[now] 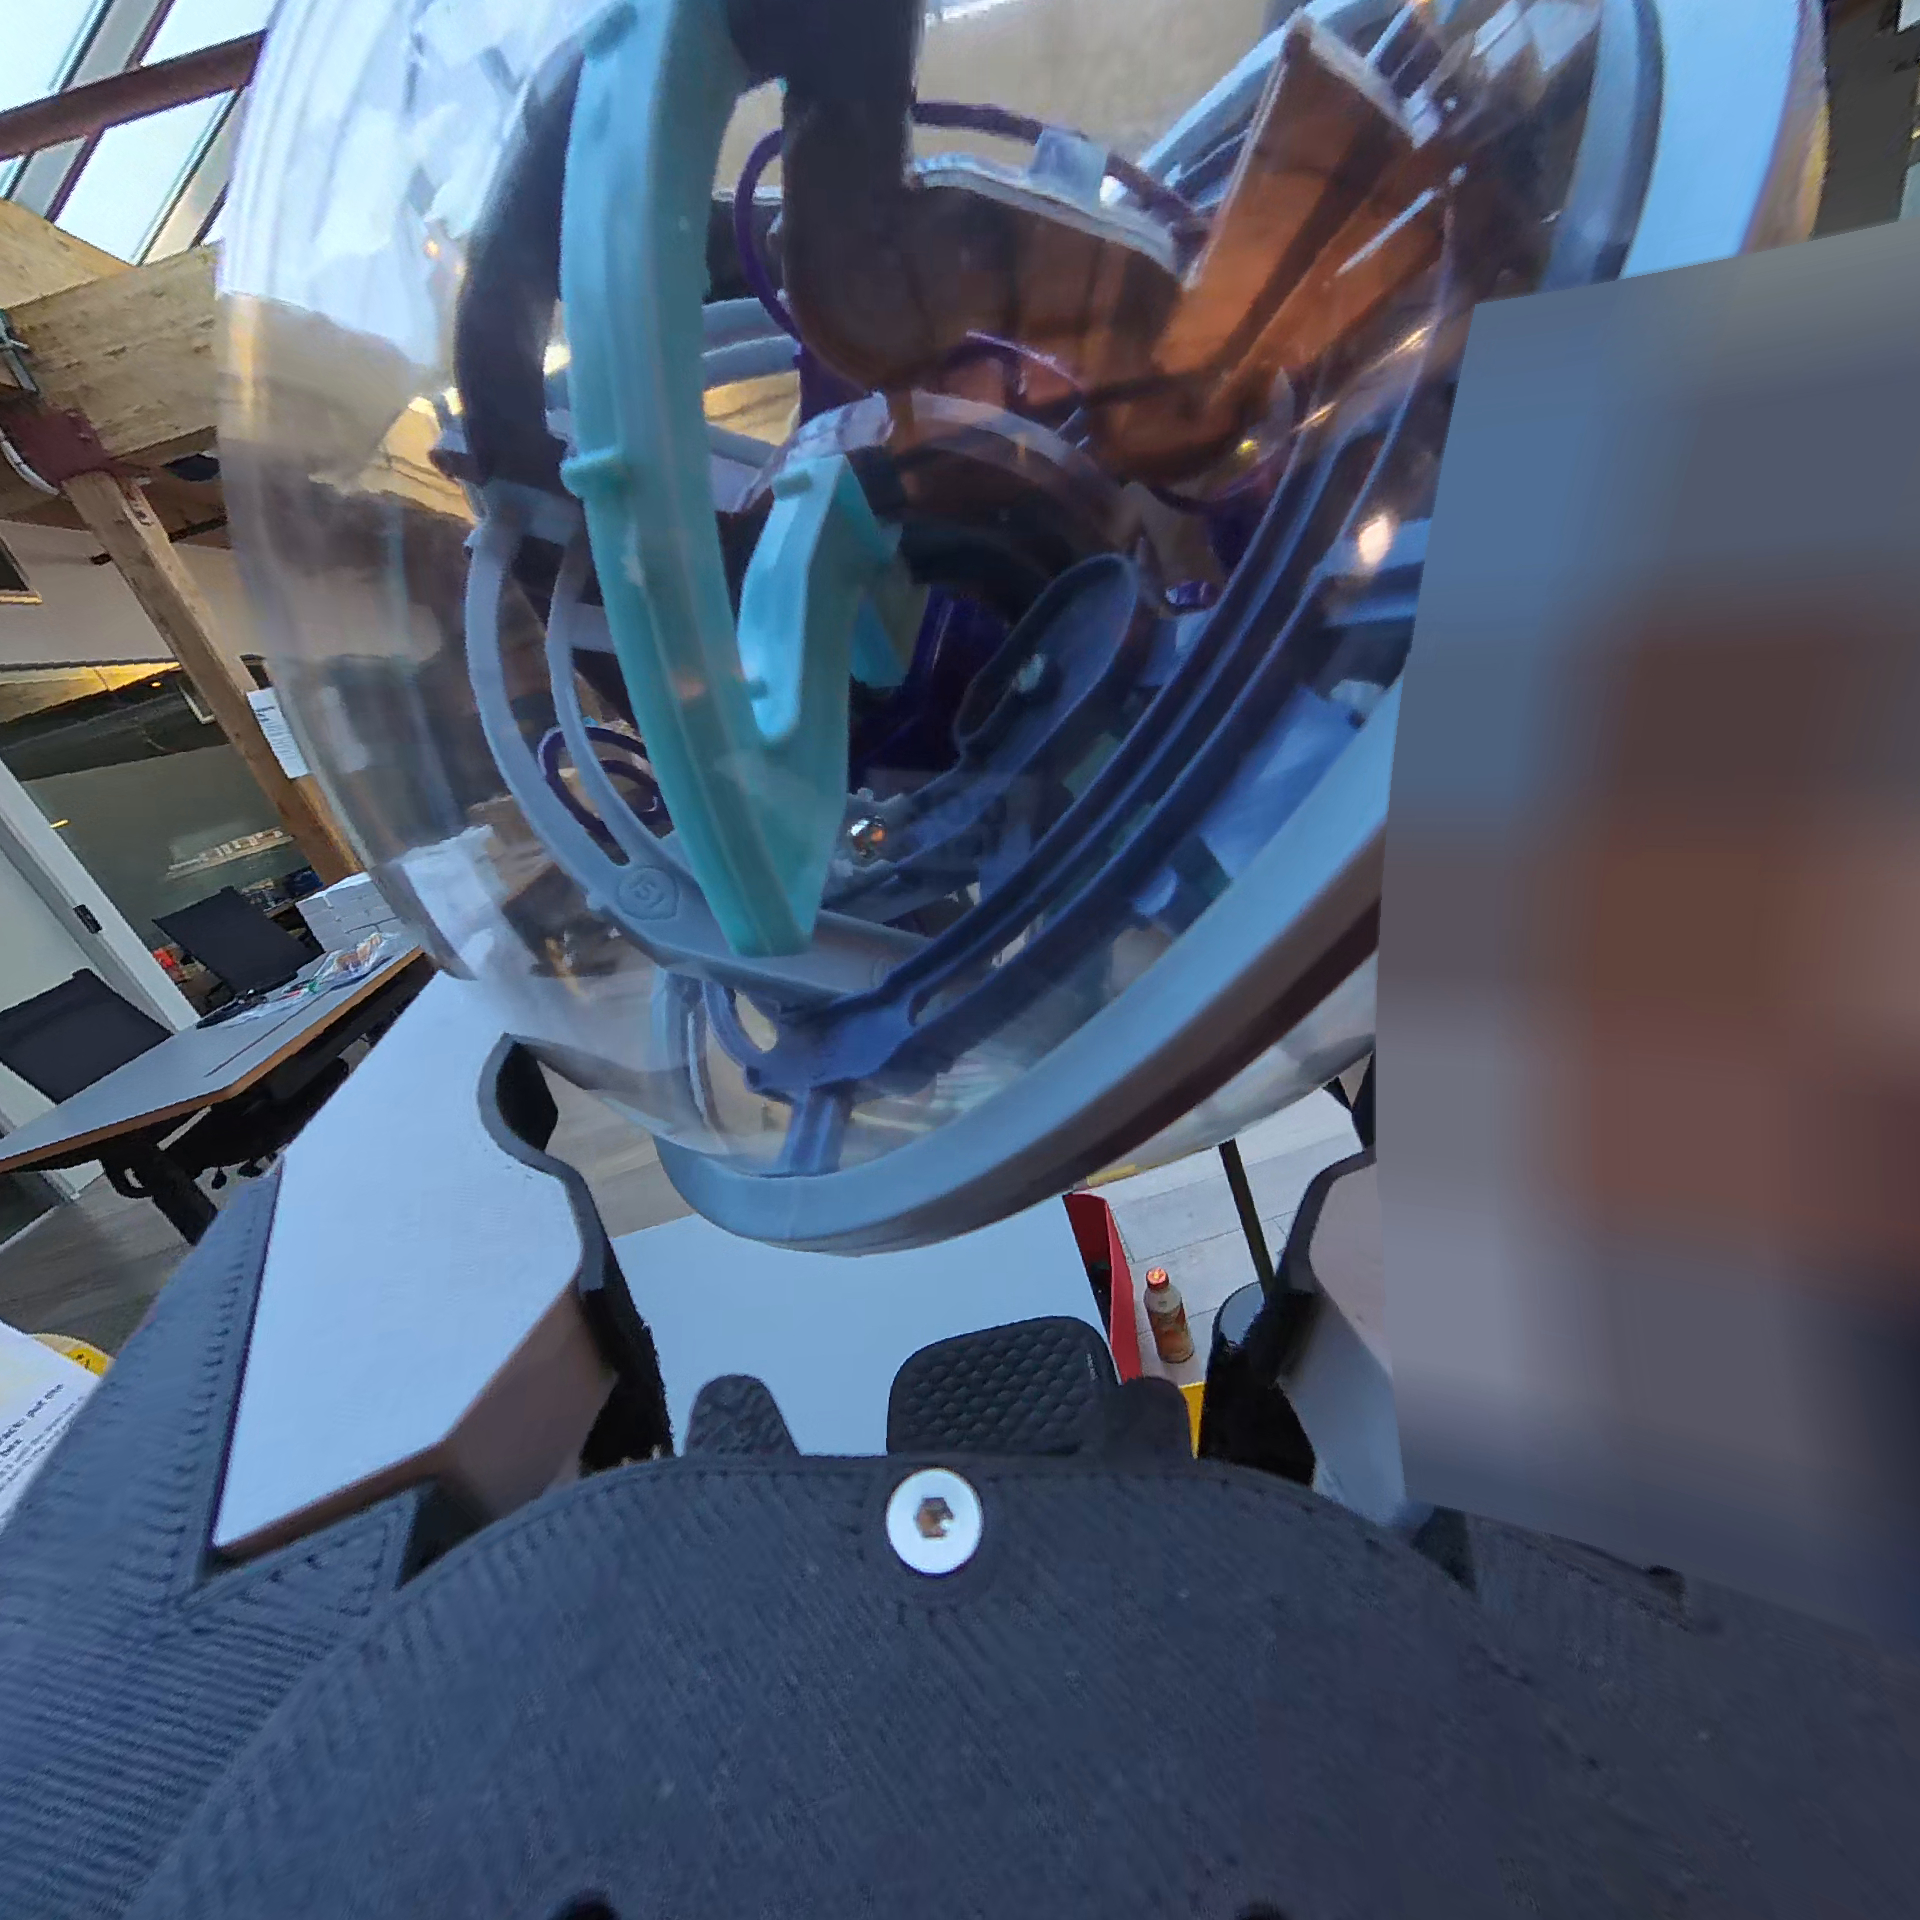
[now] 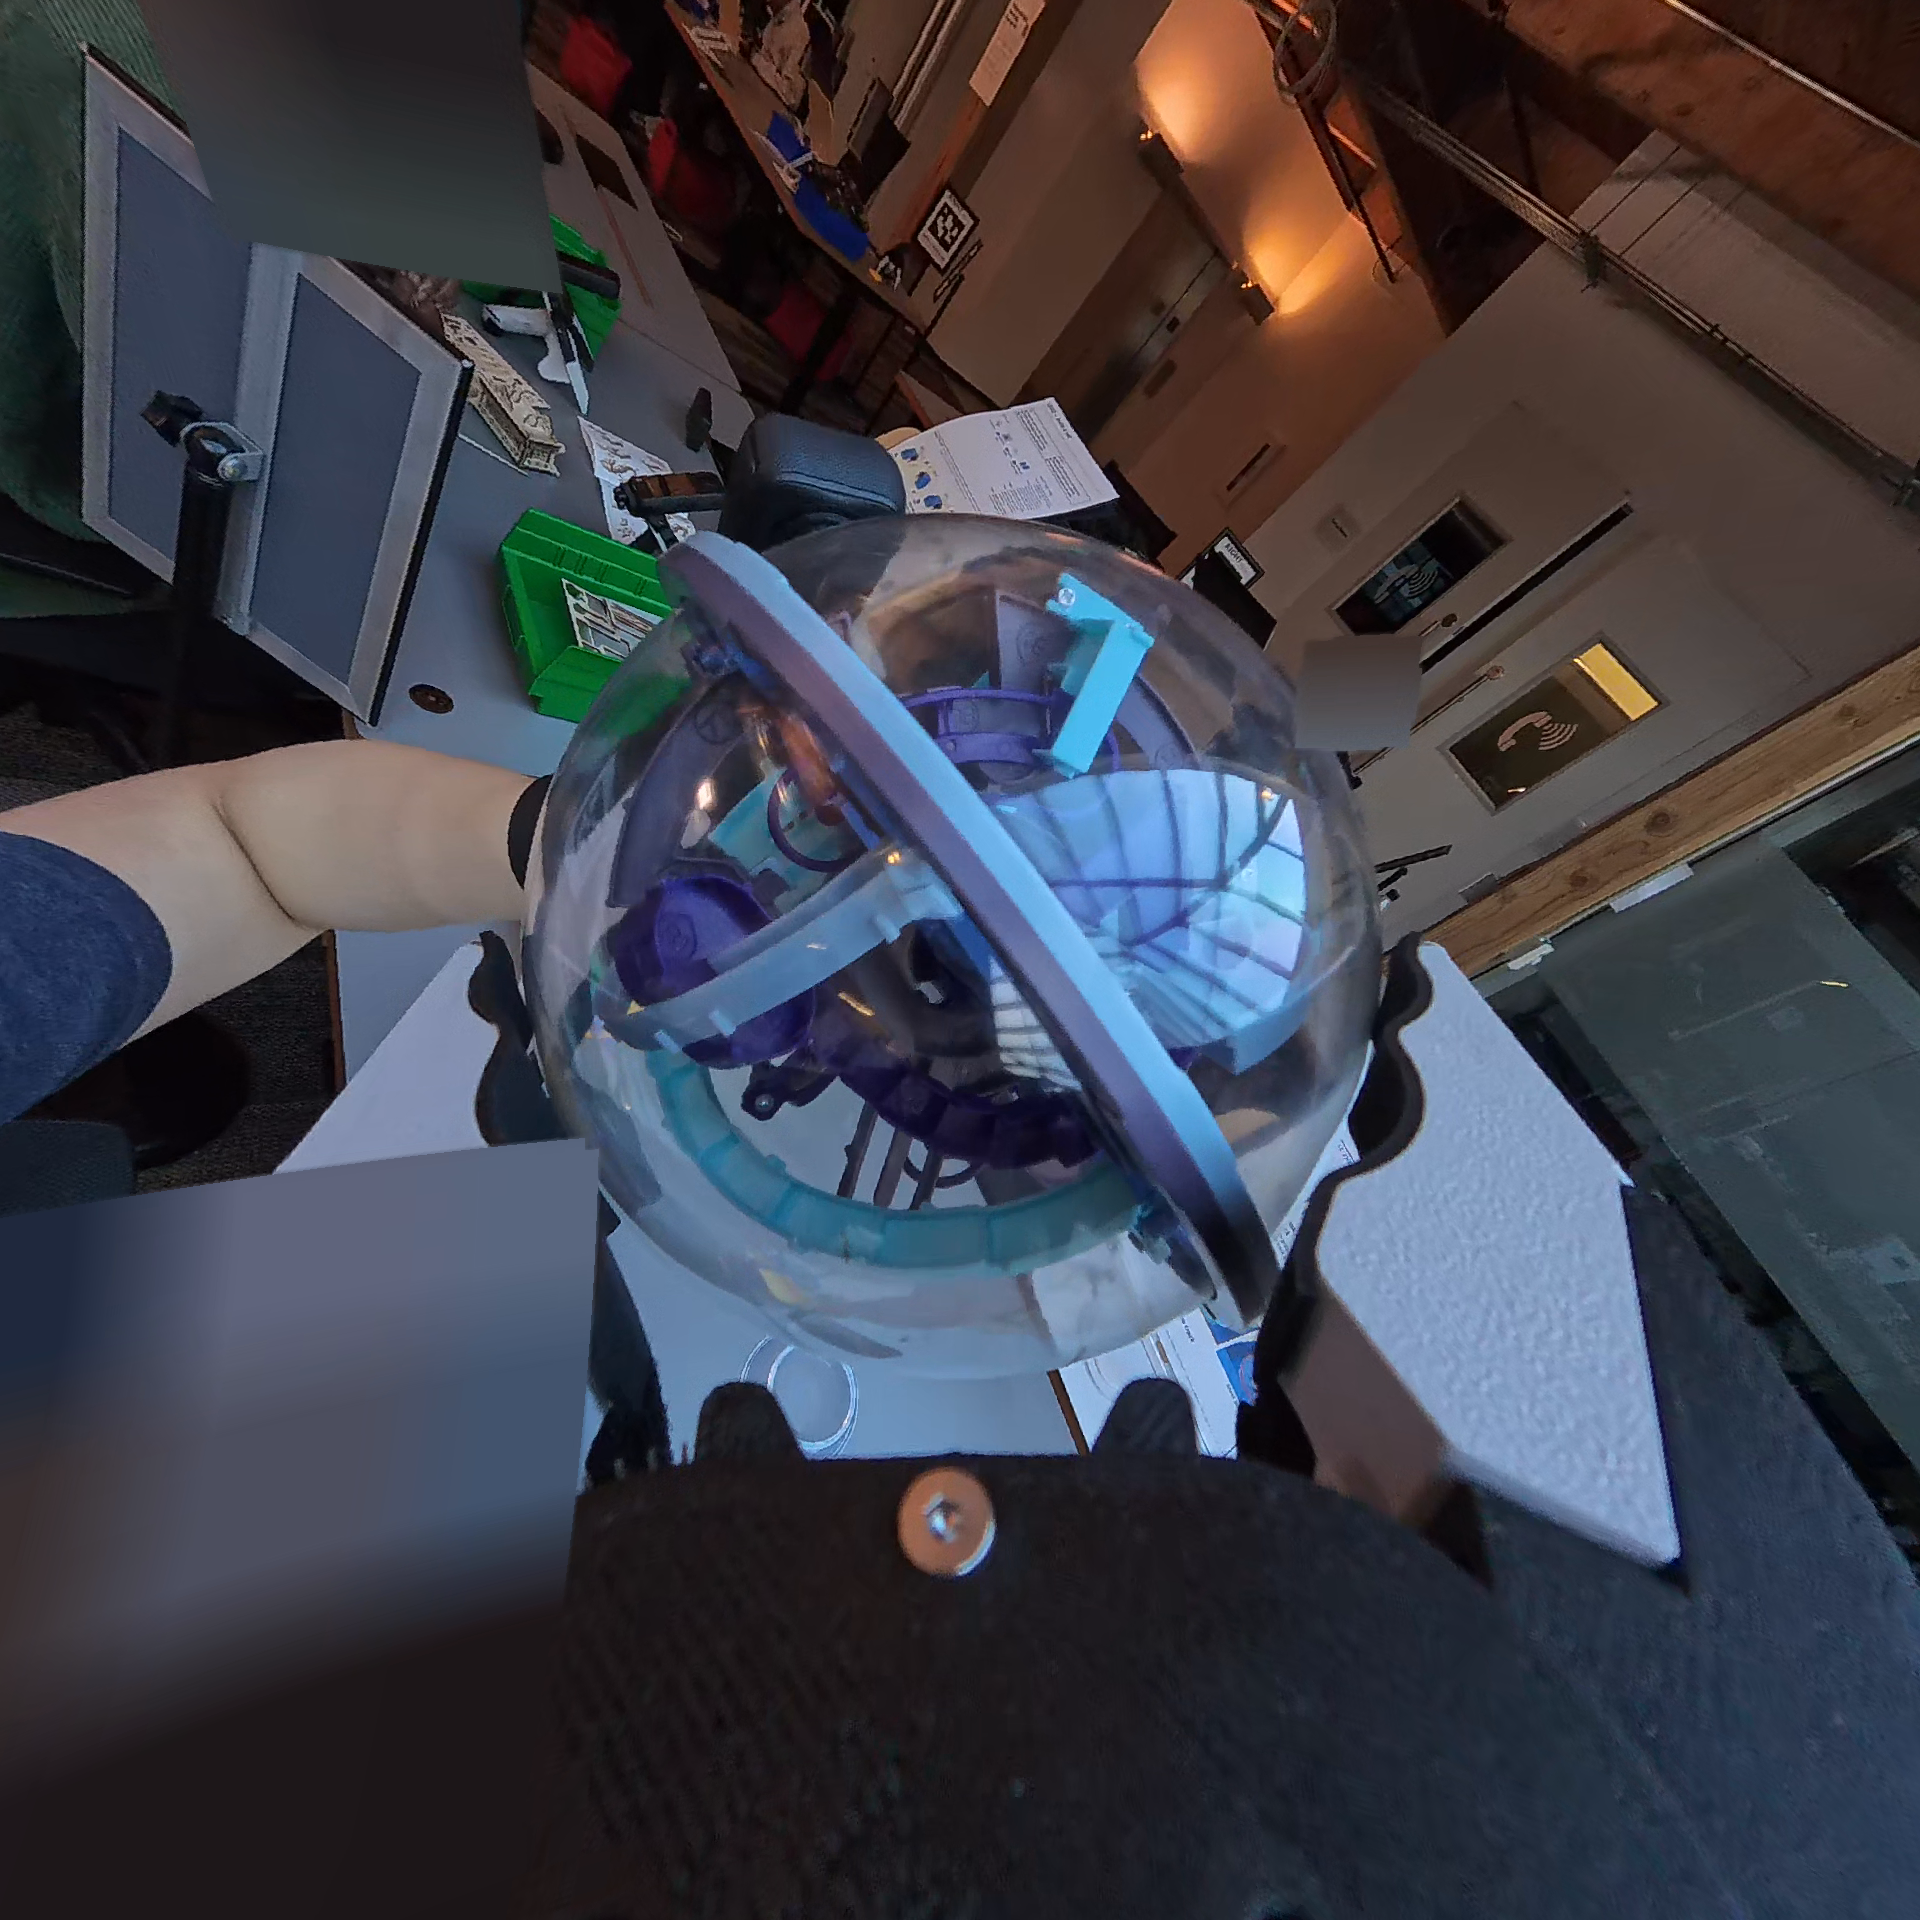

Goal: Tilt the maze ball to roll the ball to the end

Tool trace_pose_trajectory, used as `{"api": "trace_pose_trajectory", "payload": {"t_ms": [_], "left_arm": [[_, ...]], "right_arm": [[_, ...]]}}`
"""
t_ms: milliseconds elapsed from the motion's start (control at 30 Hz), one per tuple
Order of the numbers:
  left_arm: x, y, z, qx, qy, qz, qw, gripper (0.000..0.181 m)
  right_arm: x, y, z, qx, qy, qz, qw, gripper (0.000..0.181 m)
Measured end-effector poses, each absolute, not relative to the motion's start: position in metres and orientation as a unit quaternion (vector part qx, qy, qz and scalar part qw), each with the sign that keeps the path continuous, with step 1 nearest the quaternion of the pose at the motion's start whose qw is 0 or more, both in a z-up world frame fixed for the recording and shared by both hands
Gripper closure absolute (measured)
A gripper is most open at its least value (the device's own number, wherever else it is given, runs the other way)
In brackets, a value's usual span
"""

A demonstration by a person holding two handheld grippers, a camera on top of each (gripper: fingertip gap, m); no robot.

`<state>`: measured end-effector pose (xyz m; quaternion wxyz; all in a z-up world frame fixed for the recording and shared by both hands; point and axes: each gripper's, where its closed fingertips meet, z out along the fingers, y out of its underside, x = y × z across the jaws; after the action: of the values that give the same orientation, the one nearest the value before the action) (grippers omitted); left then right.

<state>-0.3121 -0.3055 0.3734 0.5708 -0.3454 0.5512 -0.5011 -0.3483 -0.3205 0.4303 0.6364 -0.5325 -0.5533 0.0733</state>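
**One maze ball cradled between two grippers**

Left wrist view: one clear maze ball [image 1: 831,582], filling the upper frame, held up off the white table [image 1: 852,1288]. Seated between the left gripper [image 1: 914,1143] fingers, spread wide against the sphere. One small steel ball [image 1: 864,833] inside, on a dark blue track low in the sphere. One grey equator ring [image 1: 1039,1216], curving under and up the right side.

Right wrist view: same single maze ball [image 2: 935,966], pinched at its sides by the right gripper [image 2: 935,1049]. Equator ring [image 2: 966,883] tilted, running upper left to lower right. One bare forearm [image 2: 312,831] at left. Two green bins [image 2: 566,623] behind.
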Motion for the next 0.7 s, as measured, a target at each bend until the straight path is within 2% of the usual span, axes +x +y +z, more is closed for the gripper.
{"api": "trace_pose_trajectory", "payload": {"t_ms": [400,700], "left_arm": [[-0.310,-0.303,0.372,-0.354,0.555,-0.469,0.588,0.027],[-0.297,-0.289,0.376,-0.413,0.580,-0.286,0.642,0.025]], "right_arm": [[-0.344,-0.322,0.428,-0.515,-0.566,0.074,0.639,0.025],[-0.312,-0.323,0.426,-0.388,-0.597,0.131,0.690,0.024]]}}
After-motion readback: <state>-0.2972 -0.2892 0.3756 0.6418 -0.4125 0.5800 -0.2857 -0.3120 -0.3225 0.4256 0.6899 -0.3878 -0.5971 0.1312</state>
